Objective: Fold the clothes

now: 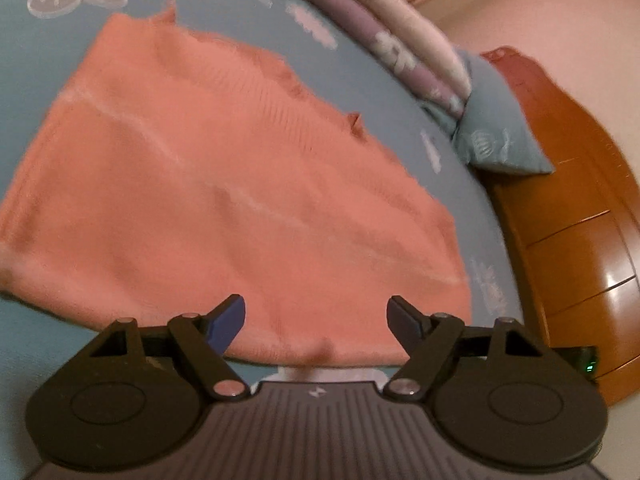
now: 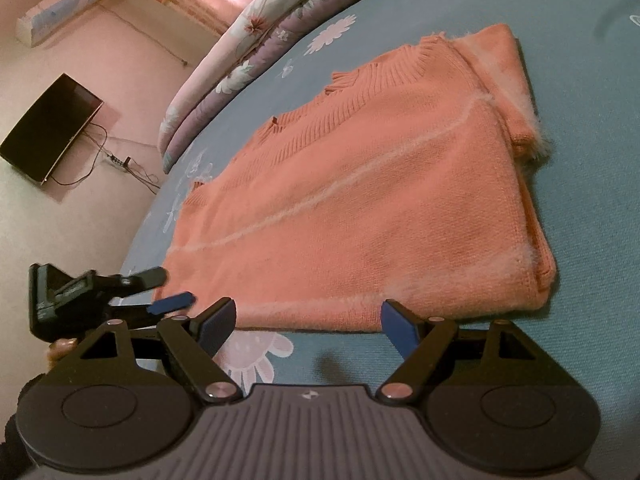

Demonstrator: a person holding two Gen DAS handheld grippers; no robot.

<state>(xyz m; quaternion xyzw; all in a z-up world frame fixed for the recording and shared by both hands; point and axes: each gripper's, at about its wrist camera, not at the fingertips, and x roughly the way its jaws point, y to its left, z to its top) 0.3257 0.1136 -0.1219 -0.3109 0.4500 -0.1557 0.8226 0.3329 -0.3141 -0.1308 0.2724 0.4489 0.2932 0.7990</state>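
A pink sweater (image 2: 360, 200) lies folded flat on a blue bed sheet (image 2: 580, 160) with white flowers on it. In the right wrist view the sweater fills the middle. Its ribbed neck part points to about 12 o'clock, and a folded sleeve with fuzzy white trim sits at about 1 o'clock. A thin fuzzy white line runs across the sweater from 9 o'clock up toward 1 o'clock. The near edge of the sweater is fuzzy too.

The right gripper (image 2: 308, 322) hangs at the near edge of the sweater, at 6 o'clock. Its two blue fingers (image 2: 396, 326) are spread wide and nothing is between them. They pinch nothing, and I cannot tell if the tips touch the edge.

The left gripper (image 2: 168, 292) shows in the right wrist view at about 8 o'clock, just beside the sweater's near left corner. In its own view the left gripper (image 1: 316, 322) is also spread wide, with the sweater's near edge in front of it. It holds nothing. This view is blurry.

A rolled quilt (image 2: 240, 48) with flowers lies past the sweater at about 11 o'clock. A blue pillow (image 1: 492, 132) sits at 2 o'clock in the left wrist view, next to a brown wooden bed frame (image 1: 572, 220). A dark flat screen (image 2: 52, 128) sits on the floor at 9 o'clock in the right wrist view
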